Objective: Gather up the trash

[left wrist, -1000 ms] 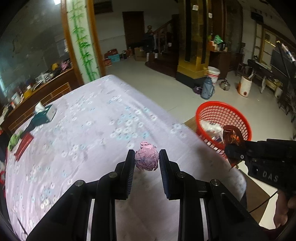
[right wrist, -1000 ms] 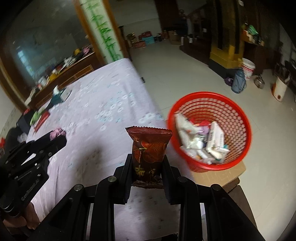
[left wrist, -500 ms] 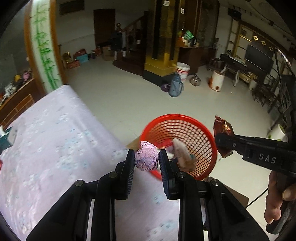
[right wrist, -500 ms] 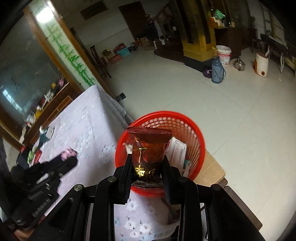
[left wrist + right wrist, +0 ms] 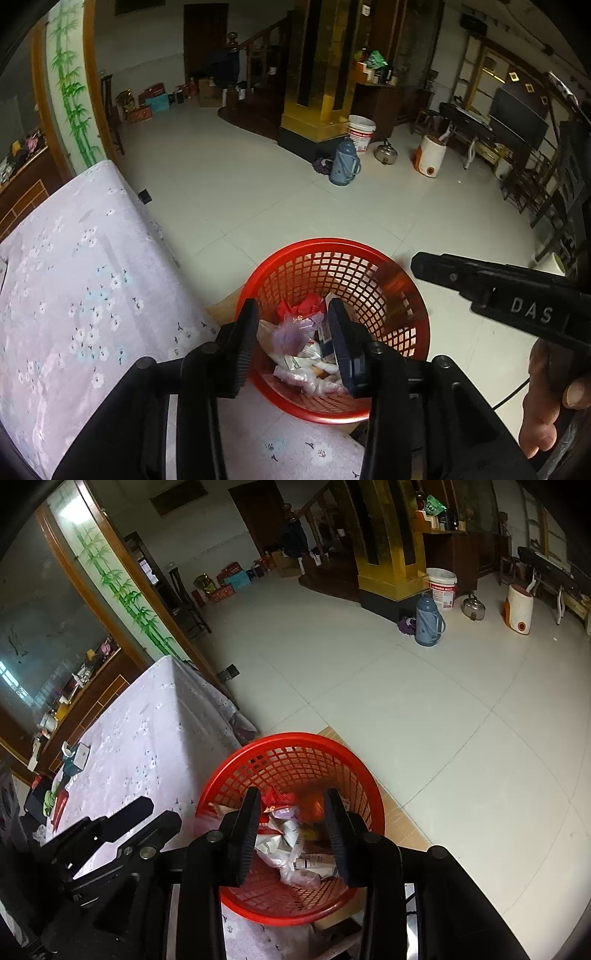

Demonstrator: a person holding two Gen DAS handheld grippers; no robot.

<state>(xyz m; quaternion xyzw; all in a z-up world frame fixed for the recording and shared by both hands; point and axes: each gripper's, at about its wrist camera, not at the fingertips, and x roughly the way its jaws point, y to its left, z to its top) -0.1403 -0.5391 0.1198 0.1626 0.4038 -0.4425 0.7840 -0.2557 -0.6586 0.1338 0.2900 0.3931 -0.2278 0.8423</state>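
left gripper (image 5: 291, 339): jaws spread, nothing between them; you're holding it right over the red basket (image 5: 402, 332).
right gripper (image 5: 291, 830): jaws also spread and empty, over the same basket from the other side. Its black finger reaches across the basket rim in the left view.
trash: all I can see of it is in the basket, a loose heap of wrappers (image 5: 284, 842), clear film and a small carton. A blurred pinkish wad (image 5: 290, 338) sits between the left fingers in the left view; can't tell whether it's mid-drop or lying on the heap. A blurred reddish-brown patch (image 5: 389, 275) shows at the far rim by the right gripper tip; can't say what it is.
handling: I'd judge it all light, soft and crushable. Foil and film will be slippery, so pinch across a crumpled bulge or a sealed edge, not a flat face. The paper wad should give under the pads, so a light squeeze is enough.
basket: thin plastic mesh, light; standing on what looks like a wooden stool or board next to the table (image 5: 74, 295). A nudge could tip it, so keep the fingers off the rim.
table: floral cloth; the near part in view carries no trash. Far end holds a tissue box (image 5: 77, 755) and small green and red items (image 5: 53, 801), too small to tell if they're trash.
hidden: basket bottom and near wall are behind the fingers in both views; near table edge is cut off by the gripper bodies.
your hand (image 5: 550, 402): only thumb and fingers show, at the frame edge.
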